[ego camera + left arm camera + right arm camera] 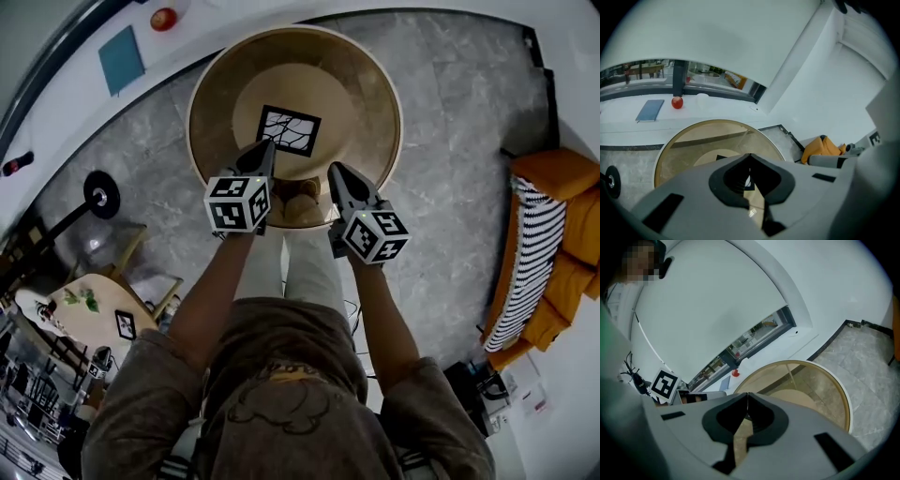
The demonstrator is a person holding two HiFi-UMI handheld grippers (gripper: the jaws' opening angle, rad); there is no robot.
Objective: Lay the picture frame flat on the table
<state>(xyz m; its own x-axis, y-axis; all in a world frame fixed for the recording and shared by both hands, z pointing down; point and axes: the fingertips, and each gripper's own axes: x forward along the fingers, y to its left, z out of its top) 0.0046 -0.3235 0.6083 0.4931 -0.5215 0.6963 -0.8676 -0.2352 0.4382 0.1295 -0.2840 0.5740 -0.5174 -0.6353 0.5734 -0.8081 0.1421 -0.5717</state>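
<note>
The black-bordered rectangular picture frame with a white, branch-patterned print [289, 130] is lying near the middle of the round glass-topped desk with a pale wooden rim [194, 120], and from the head view it is looking flat on the glass, face up, with nothing leaning on it. The left gripper [265, 148] and the right gripper [336, 172] are hanging above the near half of the desk, side by side and apart from the frame. Each is showing its jaws pressed together with nothing between them, which each gripper's own view is confirming. The frame is probably going to handle as a light, stiff thing, thin in section, so it should be moving as one piece without bending. Its face, if glazed, is likely to be fragile and slick, and the glass top under it is giving little friction, so a push could be sending it sliding instead of lifting. If it is needing another grasp, the safest hold is appearing to be across the black moulding at one edge or corner, pinching front and back, not pressing on the print. Setting it down gently is mattering, since hard frame on hard glass could be knocking or chipping.
</note>
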